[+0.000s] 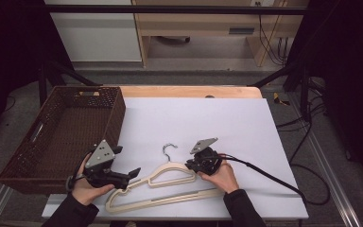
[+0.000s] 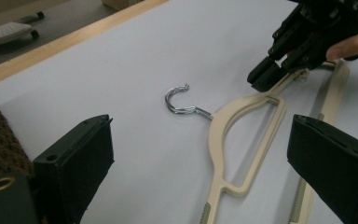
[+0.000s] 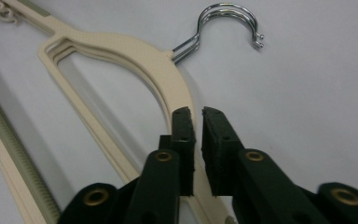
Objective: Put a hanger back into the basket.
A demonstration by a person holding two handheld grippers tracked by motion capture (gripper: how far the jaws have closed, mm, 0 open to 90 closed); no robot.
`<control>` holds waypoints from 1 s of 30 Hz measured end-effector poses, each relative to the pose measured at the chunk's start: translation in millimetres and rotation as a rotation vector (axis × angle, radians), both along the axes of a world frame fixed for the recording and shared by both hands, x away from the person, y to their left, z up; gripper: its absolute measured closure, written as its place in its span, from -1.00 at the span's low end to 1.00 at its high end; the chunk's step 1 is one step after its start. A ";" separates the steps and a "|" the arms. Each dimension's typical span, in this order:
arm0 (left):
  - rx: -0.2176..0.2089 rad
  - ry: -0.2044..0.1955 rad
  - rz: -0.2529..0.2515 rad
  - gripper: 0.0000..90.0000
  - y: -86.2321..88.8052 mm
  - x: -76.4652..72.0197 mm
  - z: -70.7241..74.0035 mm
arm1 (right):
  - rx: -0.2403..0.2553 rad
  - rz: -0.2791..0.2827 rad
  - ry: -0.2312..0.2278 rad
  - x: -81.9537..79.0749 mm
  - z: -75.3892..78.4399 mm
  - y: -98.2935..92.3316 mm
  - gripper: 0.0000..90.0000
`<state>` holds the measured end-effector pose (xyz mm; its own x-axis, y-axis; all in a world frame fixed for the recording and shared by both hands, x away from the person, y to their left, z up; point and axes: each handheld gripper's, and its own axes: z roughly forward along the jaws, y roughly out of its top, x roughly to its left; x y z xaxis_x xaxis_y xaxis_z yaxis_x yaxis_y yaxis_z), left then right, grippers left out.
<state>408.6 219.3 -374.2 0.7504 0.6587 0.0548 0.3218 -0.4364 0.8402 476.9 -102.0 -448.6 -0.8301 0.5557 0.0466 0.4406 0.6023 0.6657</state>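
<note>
Pinching the upper arm of the cream-coloured wooden coat hanger with a chrome wire hook (image 3: 121, 51), the right gripper (image 3: 196, 116) has its two black jaws drawn almost together, the thin shoulder of the hanger running in between their pads; seen in the right gripper view, the hook curls just beyond the jaw tips and to their right, over the white sheet covering the table (image 3: 317, 93). From above, that right gripper (image 1: 192, 165) sits on the hanger's right shoulder with the person's right hand (image 1: 223, 176) wrapped around its body and its black cable (image 1: 269, 178) trailing off to the right. The left gripper (image 1: 131, 176) stands with its jaws wide apart and nothing between them; in the left gripper view the hanger (image 2: 242, 135) lies flat just ahead of its right jaw, its hook (image 2: 179, 101) pointing away in front, and the right gripper (image 2: 272, 74) shows beyond, clamped on the far shoulder. Behind and to the left of the left gripper, the dark brown woven rectangular basket (image 1: 61, 127) sits at the table's edge, well apart from the hanger.
</note>
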 end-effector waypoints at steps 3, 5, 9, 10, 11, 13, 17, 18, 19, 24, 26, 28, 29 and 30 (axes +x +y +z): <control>0.008 0.006 -0.002 -0.86 -1.1 0.5 -1.6 | 0.010 0.007 0.019 1.4 0.8 -9.8 0.62; -0.005 0.004 -0.001 -0.86 1.3 0.1 -0.3 | -0.003 0.010 0.030 1.2 0.4 -18.5 0.51; -0.016 0.005 0.007 -0.86 5.0 1.3 0.1 | -0.019 0.026 0.037 -2.6 -2.6 -32.4 0.38; -0.016 0.005 0.007 -0.86 5.0 1.3 0.1 | -0.019 0.026 0.037 -2.6 -2.6 -32.4 0.38; -0.008 0.008 0.003 -0.86 3.9 1.6 -0.8 | -0.026 0.026 0.050 -3.8 -5.8 -40.1 0.38; -0.002 0.008 -0.001 -0.86 2.6 1.7 -1.5 | -0.056 0.032 0.061 -4.2 -10.2 -45.3 0.38; 0.006 0.011 -0.003 -0.86 1.7 2.5 -2.9 | -0.060 0.071 0.058 -2.6 -18.8 -46.0 0.44; 0.006 0.011 -0.003 -0.87 1.7 2.5 -2.9 | -0.060 0.071 0.058 -2.6 -18.8 -46.0 0.44; 0.005 0.014 -0.001 -0.87 1.9 3.2 -3.7 | -0.068 0.090 0.066 -3.3 -17.5 -46.9 0.50; 0.012 0.019 -0.002 -0.87 1.9 4.0 -4.9 | -0.062 0.127 0.051 -2.7 -16.9 -48.8 0.55; 0.014 0.019 -0.002 -0.87 1.4 4.3 -5.4 | -0.072 0.134 0.047 -3.3 -15.4 -49.9 0.57; 0.015 0.020 -0.003 -0.86 0.8 4.7 -6.4 | -0.074 0.148 0.027 -2.7 -13.9 -51.2 0.63; 0.016 0.021 -0.003 -0.87 0.5 4.9 -6.8 | -0.061 0.140 0.036 -3.3 -13.0 -51.4 0.66; 0.018 0.023 -0.005 -0.86 0.3 5.2 -7.4 | -0.070 0.155 0.049 -2.8 -10.9 -53.1 0.69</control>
